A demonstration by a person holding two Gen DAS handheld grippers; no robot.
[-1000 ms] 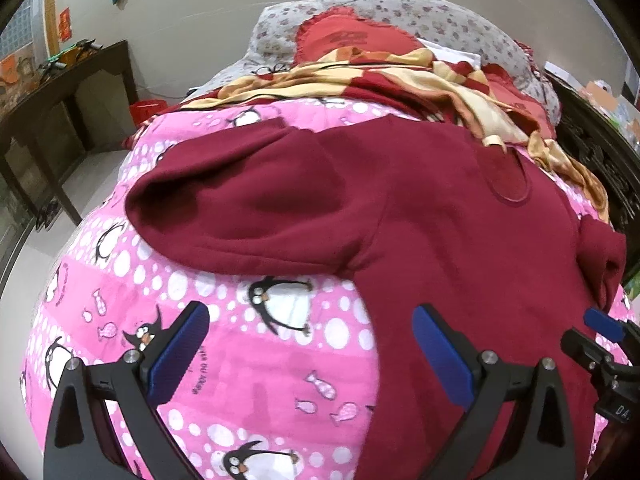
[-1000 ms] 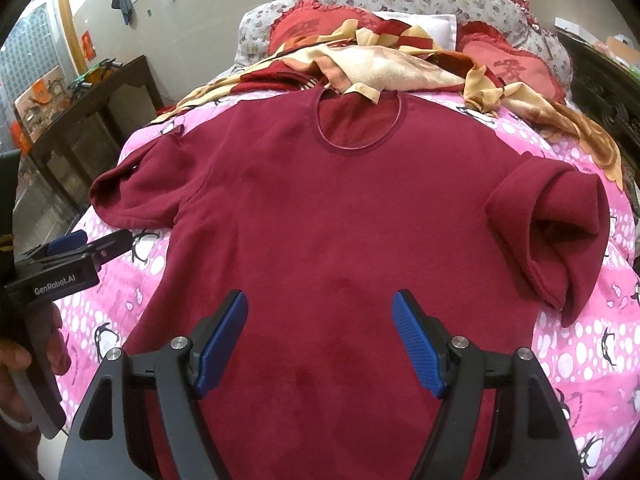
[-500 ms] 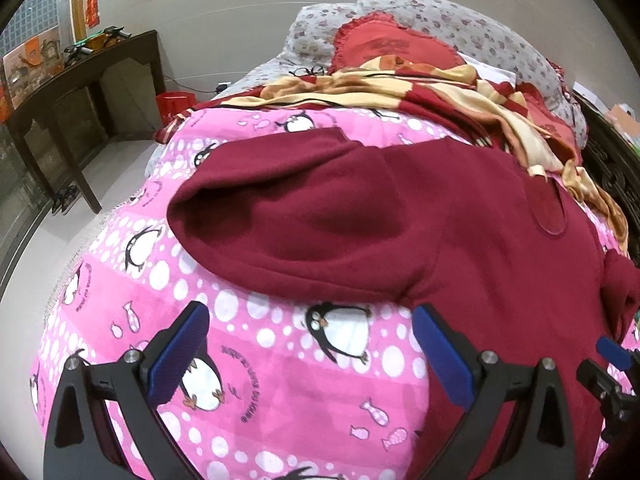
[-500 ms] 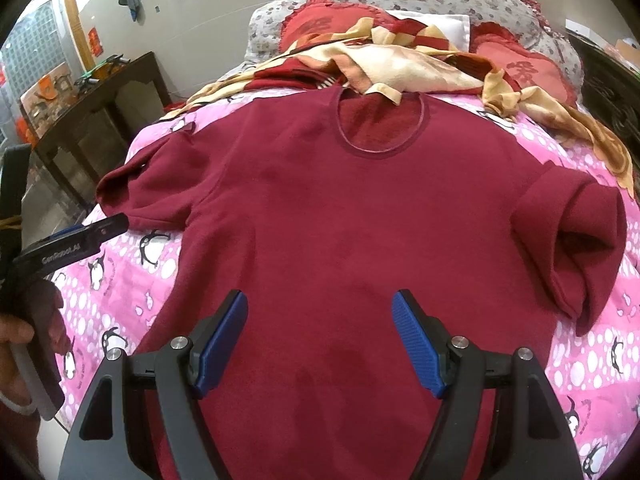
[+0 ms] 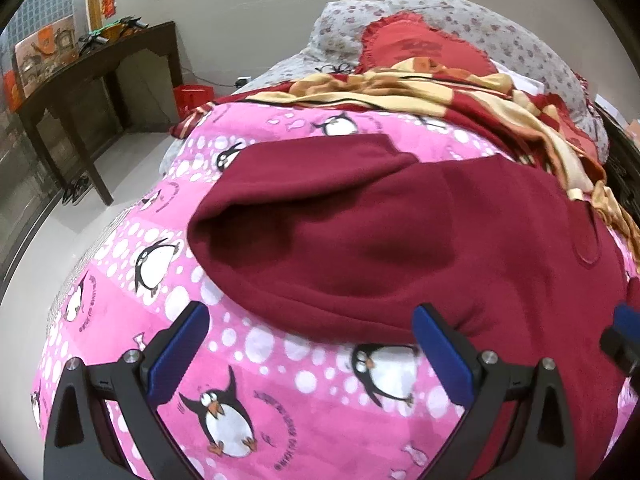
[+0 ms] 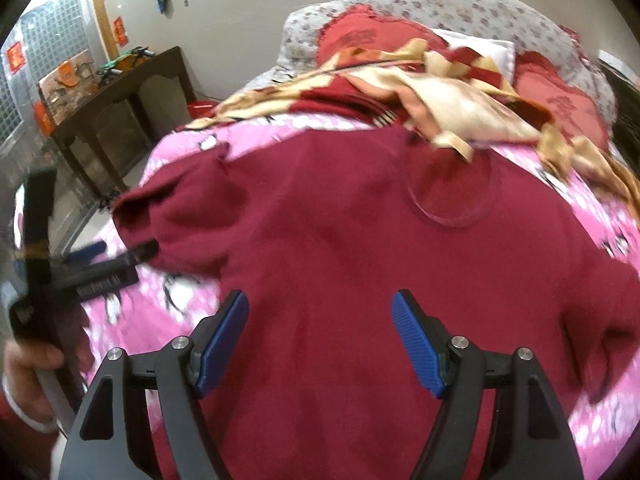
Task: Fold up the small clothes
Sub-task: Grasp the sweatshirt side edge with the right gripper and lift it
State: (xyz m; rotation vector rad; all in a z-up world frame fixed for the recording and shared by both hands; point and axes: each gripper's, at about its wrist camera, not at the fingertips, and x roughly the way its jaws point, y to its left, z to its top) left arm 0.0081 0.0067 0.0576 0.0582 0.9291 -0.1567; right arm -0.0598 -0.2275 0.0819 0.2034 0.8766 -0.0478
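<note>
With both tools held low over the bed, the maroon sweatshirt [image 6: 360,248] lies spread flat, front up, on the pink penguin blanket [image 5: 280,392], round neckline toward the pillows [image 6: 460,12].

Left gripper [image 5: 310,350]: blue pads wide apart, nothing between them. Its sleeve [image 5: 320,232] lies just ahead of the tips, cuff opening facing left; the hem of that sleeve sits just past the right-hand pad [image 5: 440,356], contact unclear. Penguin blanket fills the gap between the fingers.

Right gripper [image 6: 320,340]: fingers also spread wide, empty, hovering over the lower body of the sweatshirt, fabric directly below and between both pads. Contact with the cloth: cannot tell.

A hand [image 6: 28,376] grips the left tool's handle at the left edge of the right wrist view, blurred.

Red-and-cream patterned quilt [image 6: 440,96] bunched beyond the collar. Dark wooden table [image 5: 92,64] against the wall, left.
</note>
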